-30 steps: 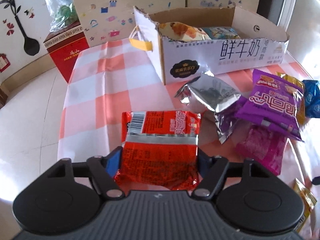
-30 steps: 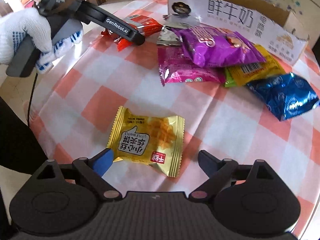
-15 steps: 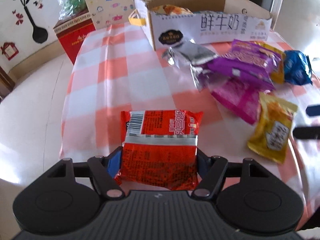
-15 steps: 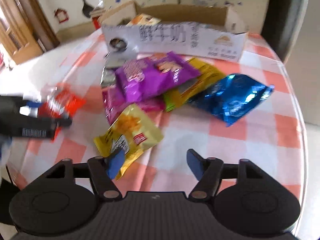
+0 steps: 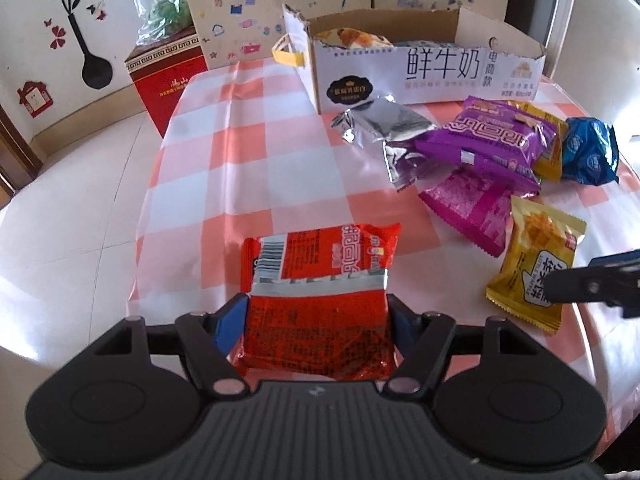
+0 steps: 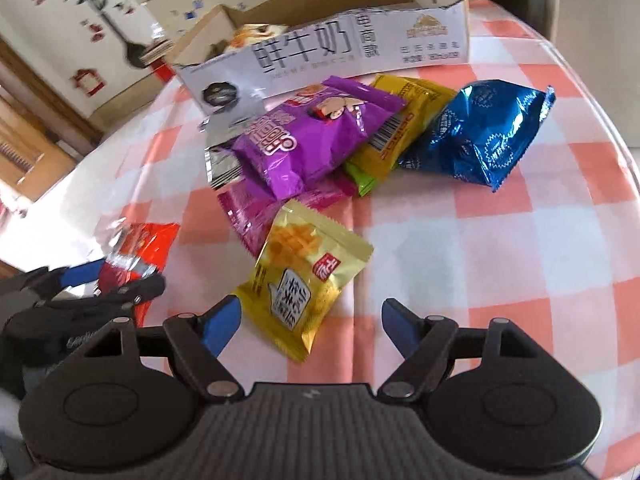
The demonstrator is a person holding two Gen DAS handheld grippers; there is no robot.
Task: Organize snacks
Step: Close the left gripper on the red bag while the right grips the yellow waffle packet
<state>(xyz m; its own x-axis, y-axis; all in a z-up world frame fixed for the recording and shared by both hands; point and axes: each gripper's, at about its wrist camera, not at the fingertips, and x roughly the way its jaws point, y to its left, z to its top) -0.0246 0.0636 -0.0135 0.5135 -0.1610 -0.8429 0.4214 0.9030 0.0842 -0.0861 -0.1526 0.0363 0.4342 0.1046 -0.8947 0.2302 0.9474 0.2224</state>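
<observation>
Left gripper [image 5: 316, 320] clamped on the red snack pack [image 5: 320, 300], both pads pressing its sides, pack held above the near edge of the checked tablecloth [image 5: 240, 152]. Right gripper [image 6: 310, 320] unclenched, jaws have just been closing then widening a bit; yellow waffle pack [image 6: 304, 276] lies between them on the cloth, left pad at its edge, right pad clear. Cardboard box [image 5: 432, 68] at the far side already holds some snacks; purple pack [image 5: 496, 140], blue pack [image 5: 588, 152], silver pack [image 5: 384, 124] loose in front of it. Step looks like: carry red to box, pinch yellow. Next needs the right jaws centred over yellow before squeezing
</observation>
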